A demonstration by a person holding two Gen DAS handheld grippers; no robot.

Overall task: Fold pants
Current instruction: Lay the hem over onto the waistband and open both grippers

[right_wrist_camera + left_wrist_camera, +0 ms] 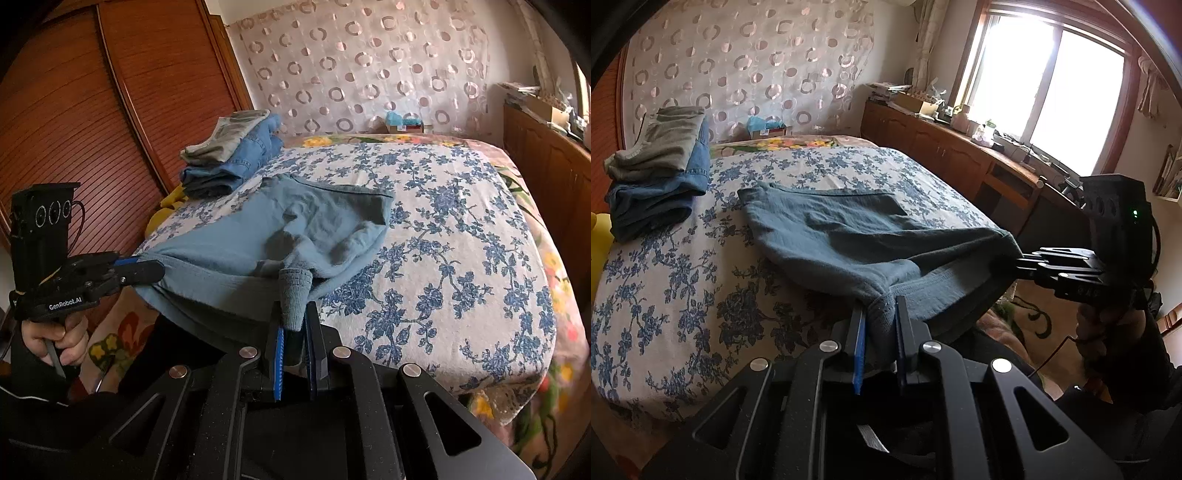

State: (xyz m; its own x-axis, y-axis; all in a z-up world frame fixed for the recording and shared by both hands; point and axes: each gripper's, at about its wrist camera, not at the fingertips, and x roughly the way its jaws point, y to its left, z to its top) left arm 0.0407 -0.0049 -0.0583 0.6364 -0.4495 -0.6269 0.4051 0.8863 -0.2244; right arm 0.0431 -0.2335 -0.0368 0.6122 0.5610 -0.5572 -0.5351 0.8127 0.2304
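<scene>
Floral bed sheet covers the bed before me. My left tool is pinching one ribbed cuff of the blue pants, and my right tool is pinching the other cuff. These pants lie on the near part of the bed, cuffs lifted. Folded clothes sit far left.

pants on bed | folded stack behind, left
</scene>
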